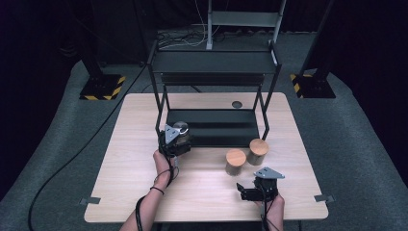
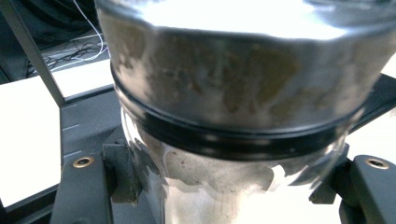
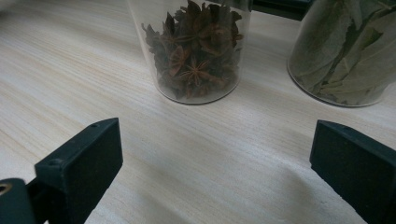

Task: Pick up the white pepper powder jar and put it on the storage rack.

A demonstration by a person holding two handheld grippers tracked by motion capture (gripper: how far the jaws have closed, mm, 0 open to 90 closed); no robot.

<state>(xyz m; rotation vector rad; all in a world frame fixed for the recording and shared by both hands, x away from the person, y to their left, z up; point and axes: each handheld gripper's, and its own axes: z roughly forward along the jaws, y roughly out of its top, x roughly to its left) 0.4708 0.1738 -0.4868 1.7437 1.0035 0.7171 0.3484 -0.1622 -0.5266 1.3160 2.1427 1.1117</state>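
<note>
The left gripper (image 1: 177,137) has its two black jaws clamped on a glass jar with a metal lid (image 2: 243,93); in the left gripper view the jaws press against the glass from either side just below the black seal ring, and brownish powder clings to the inside of the jar. In the high view this jar sits at the front left corner of the lower shelf of the black metal rack (image 1: 216,127), held there by the person's left hand (image 1: 162,166). The right gripper (image 1: 255,190) has its jaws spread wide apart with nothing between them, hovering low over the wooden table (image 1: 144,183) near its front edge. Ahead of those open jaws stand two jars with wooden lids, just beside each other: the star anise jar (image 3: 196,51), nearer to the gripper, and the bay leaf jar (image 3: 348,51), a little farther back and close to the rack's front right leg. Both stand upright on the table, apart from the right gripper.
</note>
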